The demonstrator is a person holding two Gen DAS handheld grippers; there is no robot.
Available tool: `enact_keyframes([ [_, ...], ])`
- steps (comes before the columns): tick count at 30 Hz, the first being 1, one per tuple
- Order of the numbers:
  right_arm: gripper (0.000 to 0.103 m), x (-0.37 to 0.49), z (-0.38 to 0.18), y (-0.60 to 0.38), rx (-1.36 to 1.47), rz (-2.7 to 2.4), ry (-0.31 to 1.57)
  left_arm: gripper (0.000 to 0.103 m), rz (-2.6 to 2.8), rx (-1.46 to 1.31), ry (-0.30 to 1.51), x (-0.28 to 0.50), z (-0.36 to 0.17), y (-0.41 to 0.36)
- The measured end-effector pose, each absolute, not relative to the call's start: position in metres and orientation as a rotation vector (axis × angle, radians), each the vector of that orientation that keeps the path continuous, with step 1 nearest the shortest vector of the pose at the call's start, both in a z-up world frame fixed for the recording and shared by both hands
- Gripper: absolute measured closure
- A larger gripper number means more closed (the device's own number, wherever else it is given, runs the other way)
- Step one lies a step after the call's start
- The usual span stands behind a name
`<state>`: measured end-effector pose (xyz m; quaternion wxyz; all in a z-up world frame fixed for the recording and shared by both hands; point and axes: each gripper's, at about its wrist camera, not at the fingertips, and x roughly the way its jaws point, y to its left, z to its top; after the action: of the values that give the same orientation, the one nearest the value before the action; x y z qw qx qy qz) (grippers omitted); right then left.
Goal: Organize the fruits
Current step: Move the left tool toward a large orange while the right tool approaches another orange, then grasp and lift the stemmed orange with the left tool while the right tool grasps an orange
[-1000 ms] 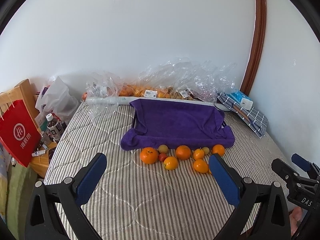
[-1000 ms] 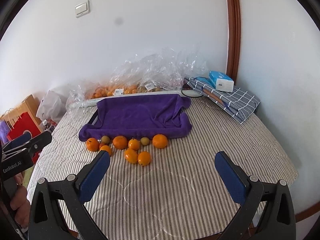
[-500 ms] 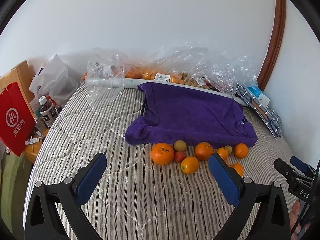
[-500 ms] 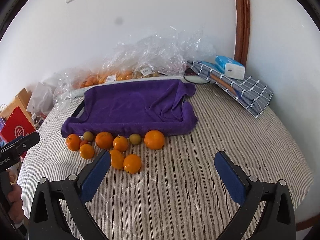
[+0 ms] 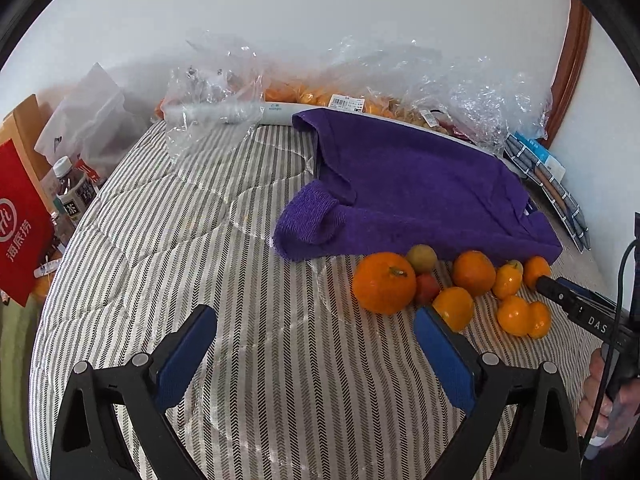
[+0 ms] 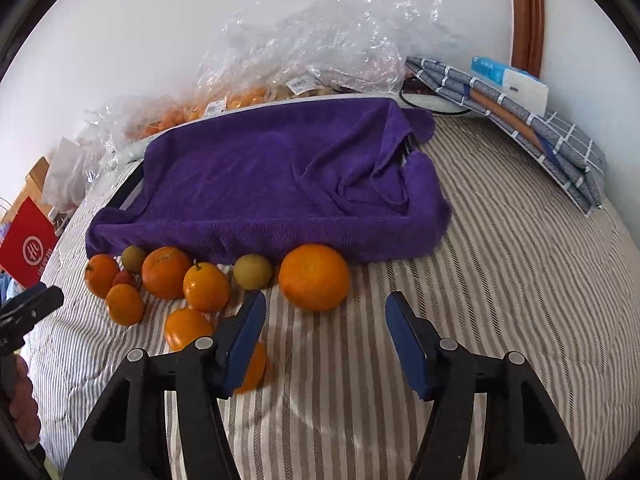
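Several oranges, two small green-yellow fruits and a small red fruit lie in a loose row on the striped bed cover, in front of a tray draped with a purple towel [image 6: 276,184] [image 5: 420,188]. My right gripper [image 6: 326,320] is open, just short of the large orange [image 6: 314,276] at the row's right end; a small orange [image 6: 252,368] sits by its left finger. My left gripper [image 5: 316,344] is open and empty, low over the bed, to the left of the biggest orange [image 5: 384,282] at the row's left end.
Clear plastic bags with more fruit [image 6: 304,60] [image 5: 360,96] lie along the wall behind the tray. Folded checked cloth with a blue box [image 6: 520,108] sits at the right. A red paper bag [image 5: 20,220] and bottles [image 5: 72,196] stand off the bed's left edge.
Both grippers have moved forward and down toward the fruit row. The right gripper's jaws have narrowed somewhat. The fruits have not moved.
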<state>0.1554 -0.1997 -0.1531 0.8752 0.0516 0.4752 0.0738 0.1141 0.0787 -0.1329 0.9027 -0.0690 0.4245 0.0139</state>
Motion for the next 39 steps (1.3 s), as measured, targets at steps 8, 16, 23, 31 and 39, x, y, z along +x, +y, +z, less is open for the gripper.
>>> enact_keyframes([
  [8,0.046,0.177,-0.166,-0.196,0.091,0.148,1.019,0.004,-0.022,-0.168,0.886,0.128,-0.141,0.072],
  [16,0.062,0.169,-0.165,-0.198,0.097,0.167,1.010,0.023,-0.073,-0.163,0.897,0.146,-0.149,0.058],
  [23,0.063,0.159,-0.163,-0.207,0.119,0.165,1.003,0.062,-0.180,-0.282,0.930,0.157,-0.157,0.061],
  [31,0.063,0.143,-0.159,-0.208,0.098,0.182,0.999,0.062,-0.110,-0.193,0.914,0.138,-0.151,0.066],
  [39,0.060,0.148,-0.164,-0.206,0.090,0.160,1.002,0.061,-0.110,-0.205,0.911,0.138,-0.155,0.074],
])
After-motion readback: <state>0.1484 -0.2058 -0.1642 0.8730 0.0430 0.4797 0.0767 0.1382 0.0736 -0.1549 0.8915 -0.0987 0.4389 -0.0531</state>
